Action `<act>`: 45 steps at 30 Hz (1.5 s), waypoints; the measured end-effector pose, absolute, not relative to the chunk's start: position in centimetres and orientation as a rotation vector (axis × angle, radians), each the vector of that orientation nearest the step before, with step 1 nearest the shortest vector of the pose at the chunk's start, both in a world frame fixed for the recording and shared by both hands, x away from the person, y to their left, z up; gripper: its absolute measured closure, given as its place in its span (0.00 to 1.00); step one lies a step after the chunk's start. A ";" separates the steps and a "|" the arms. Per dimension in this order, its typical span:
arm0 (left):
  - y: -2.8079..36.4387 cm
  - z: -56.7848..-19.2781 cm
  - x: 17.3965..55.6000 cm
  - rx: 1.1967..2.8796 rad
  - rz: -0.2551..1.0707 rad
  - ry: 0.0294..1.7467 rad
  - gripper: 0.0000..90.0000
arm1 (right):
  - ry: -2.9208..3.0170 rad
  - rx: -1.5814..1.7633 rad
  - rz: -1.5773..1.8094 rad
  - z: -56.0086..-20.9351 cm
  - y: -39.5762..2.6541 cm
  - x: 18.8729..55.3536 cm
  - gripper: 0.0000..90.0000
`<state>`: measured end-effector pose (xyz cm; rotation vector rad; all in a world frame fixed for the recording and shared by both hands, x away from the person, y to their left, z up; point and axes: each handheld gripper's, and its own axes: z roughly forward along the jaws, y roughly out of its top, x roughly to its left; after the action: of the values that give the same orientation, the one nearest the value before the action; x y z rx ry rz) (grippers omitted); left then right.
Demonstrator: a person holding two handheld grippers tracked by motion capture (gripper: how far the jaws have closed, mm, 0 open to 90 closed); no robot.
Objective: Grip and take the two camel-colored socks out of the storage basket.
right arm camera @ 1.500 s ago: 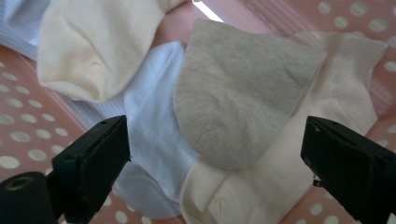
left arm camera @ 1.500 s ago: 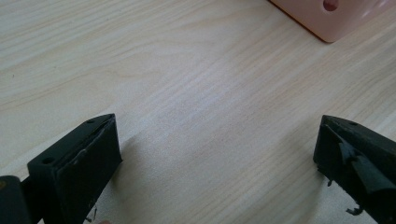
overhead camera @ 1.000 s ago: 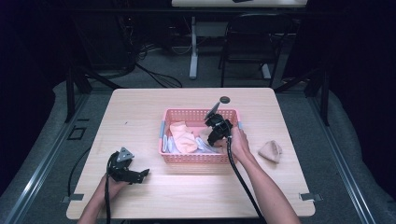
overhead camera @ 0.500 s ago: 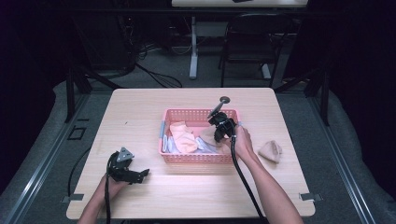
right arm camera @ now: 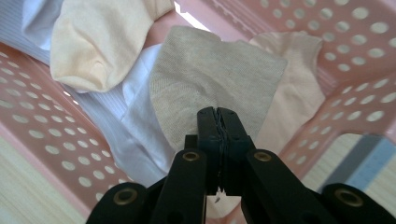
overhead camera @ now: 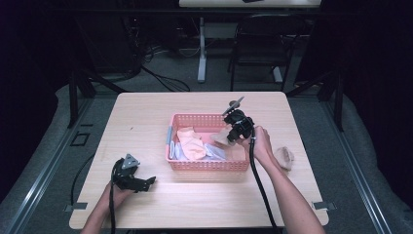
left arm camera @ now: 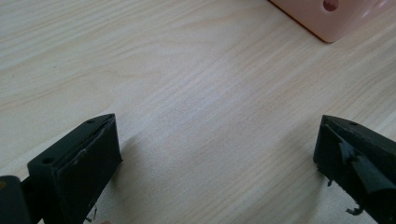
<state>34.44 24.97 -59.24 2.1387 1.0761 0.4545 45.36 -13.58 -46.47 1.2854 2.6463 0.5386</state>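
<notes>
My right gripper [right arm camera: 218, 122] has just closed its jaws on a grey sock [right arm camera: 210, 88], pinching its near edge tight; the sock hangs over the right end of the pink basket [overhead camera: 204, 165], above white cloth [right arm camera: 135, 126] and beside a cream sock [right arm camera: 100, 42]. In the high view I see it [overhead camera: 231, 137] at the basket's right side. My left gripper [left arm camera: 217, 158] rests low over bare table [left arm camera: 187, 84], jaws wide apart, nothing between them.

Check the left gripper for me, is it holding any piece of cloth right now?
No, the left gripper has its jaws spread wide over the bare wooden table, with nothing between them.
</notes>
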 end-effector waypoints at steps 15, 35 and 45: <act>25.0 -59.2 34.5 2.141 0.456 1.073 0.00 | 2.616 1.252 0.613 -42.7 -14.4 44.8 0.99; 25.0 -59.2 34.5 2.141 0.456 1.073 0.00 | 2.600 1.222 0.663 -37.9 -15.3 44.2 1.00; 24.9 -59.2 34.5 2.142 0.454 1.073 0.00 | 2.586 1.215 0.656 -35.0 -16.5 44.0 1.00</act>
<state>34.53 24.94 -59.22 2.1423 1.0734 0.4537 44.00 -16.51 -34.96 1.2146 2.5857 0.6562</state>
